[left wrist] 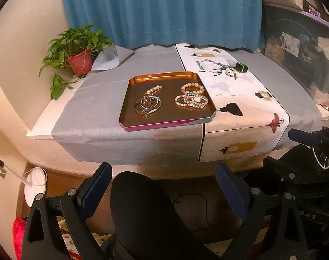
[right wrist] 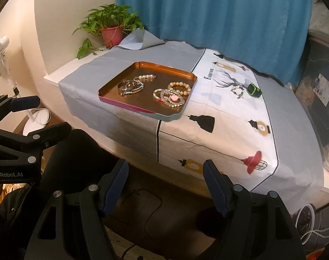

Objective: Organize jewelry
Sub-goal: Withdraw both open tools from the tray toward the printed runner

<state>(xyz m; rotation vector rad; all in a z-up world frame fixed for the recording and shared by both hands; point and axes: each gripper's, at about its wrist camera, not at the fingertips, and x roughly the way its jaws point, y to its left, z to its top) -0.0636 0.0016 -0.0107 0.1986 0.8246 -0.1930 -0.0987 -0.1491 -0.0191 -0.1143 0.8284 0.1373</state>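
A copper-coloured tray (left wrist: 164, 120) (right wrist: 112, 86) lies on the cloth-covered table. Inside it are a pearl hair clip (left wrist: 152, 91) (right wrist: 144, 77), a bunch of metal bangles (left wrist: 147, 106) (right wrist: 129, 87), a cream bead bracelet (left wrist: 193, 88) (right wrist: 179, 88) and mixed bead bracelets with a pink heart (left wrist: 192, 100) (right wrist: 169, 98). A small dark bead bracelet (left wrist: 231, 73) (right wrist: 237, 91) and a green-edged watch (left wrist: 241, 67) (right wrist: 254, 90) lie on the white cloth to the right. My left gripper (left wrist: 164, 173) and right gripper (right wrist: 165, 171) both hang open and empty, below the table's front edge.
A potted plant (left wrist: 80, 49) (right wrist: 111, 27) stands at the back left corner, before a blue curtain (left wrist: 162, 10) (right wrist: 214, 10). A dark storage box (left wrist: 300, 54) borders the table's right side. A black-clad knee (left wrist: 142, 205) and a white fan base (left wrist: 35, 186) lie below the table.
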